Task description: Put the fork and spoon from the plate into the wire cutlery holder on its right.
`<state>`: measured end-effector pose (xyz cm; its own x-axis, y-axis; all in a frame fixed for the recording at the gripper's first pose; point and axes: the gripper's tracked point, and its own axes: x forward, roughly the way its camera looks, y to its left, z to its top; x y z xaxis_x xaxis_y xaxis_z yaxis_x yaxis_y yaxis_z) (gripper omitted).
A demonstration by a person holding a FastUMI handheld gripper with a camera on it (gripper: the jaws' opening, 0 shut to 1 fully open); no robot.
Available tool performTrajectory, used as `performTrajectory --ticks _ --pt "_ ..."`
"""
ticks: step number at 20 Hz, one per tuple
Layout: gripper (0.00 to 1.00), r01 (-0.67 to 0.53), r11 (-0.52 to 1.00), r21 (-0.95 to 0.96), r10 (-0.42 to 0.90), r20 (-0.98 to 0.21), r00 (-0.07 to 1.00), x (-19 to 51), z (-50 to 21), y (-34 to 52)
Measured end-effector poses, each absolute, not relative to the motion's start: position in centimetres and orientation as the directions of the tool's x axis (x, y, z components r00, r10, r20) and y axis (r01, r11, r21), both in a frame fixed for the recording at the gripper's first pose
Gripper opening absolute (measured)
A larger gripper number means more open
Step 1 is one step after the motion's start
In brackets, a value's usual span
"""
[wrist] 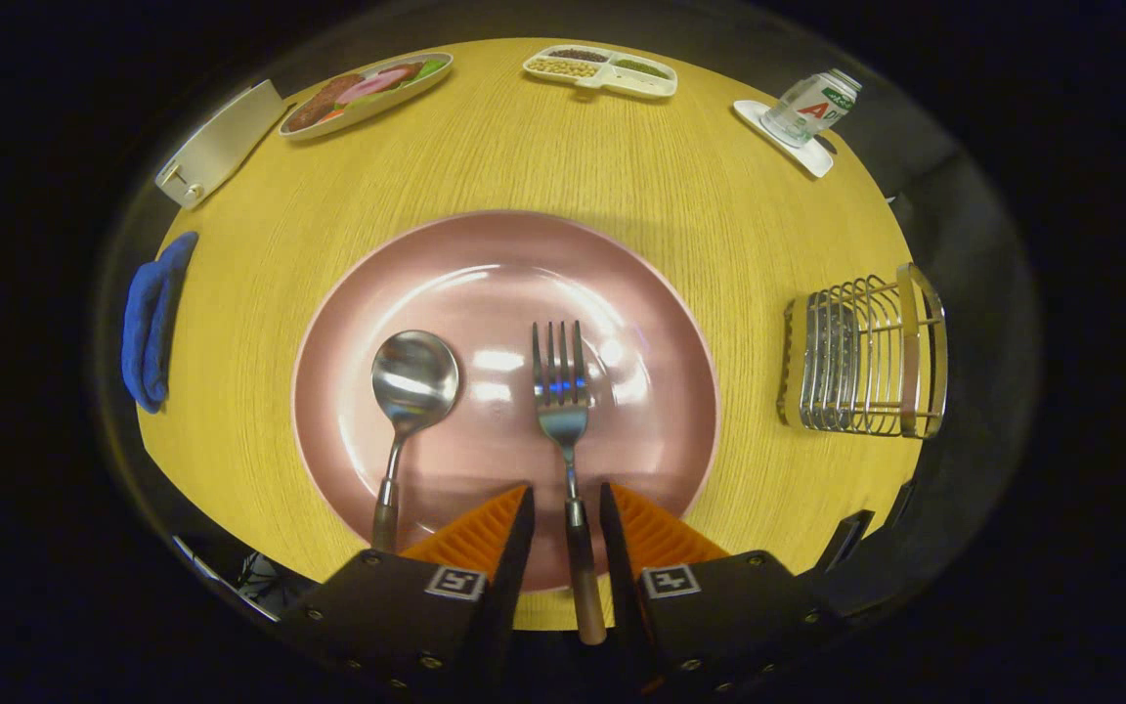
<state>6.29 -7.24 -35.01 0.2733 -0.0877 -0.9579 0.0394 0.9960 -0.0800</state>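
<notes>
My gripper [567, 504] was spread apart around the fork [565, 430] handle, low centre of frame on the pink plate [348, 293], not pinching yet. I'd squeeze squarely (handles slip), then lift toward the wire cutlery holder [866, 357] at right. The spoon [407, 401] lay just left.

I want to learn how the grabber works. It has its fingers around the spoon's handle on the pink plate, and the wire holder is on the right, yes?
Not the spoon. In the gripper view, the gripper has its fingers on either side of the fork handle, with gaps showing. The spoon lies left of them on the pink plate. The wire holder is on the right.
</notes>
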Motion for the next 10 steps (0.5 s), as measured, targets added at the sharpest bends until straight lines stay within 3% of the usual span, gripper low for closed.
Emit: performTrajectory --ticks 1,2,4,7,10 --pt "0.34 0.03 0.997 -0.068 -0.074 -0.962 0.262 6.2 -35.2 -7.2" --pt "0.14 0.025 0.998 -0.058 -0.063 -0.965 0.253 6.0 -35.3 -7.2" --pt "0.08 0.034 0.998 -0.059 -0.065 -0.969 0.24 6.0 -35.3 -7.4" --pt "0.08 0.078 0.991 -0.113 -0.128 -0.966 0.224 5.8 -35.0 -8.6" --pt "0.08 0.105 0.992 -0.077 -0.1 -0.967 0.233 5.8 -34.7 -8.1"
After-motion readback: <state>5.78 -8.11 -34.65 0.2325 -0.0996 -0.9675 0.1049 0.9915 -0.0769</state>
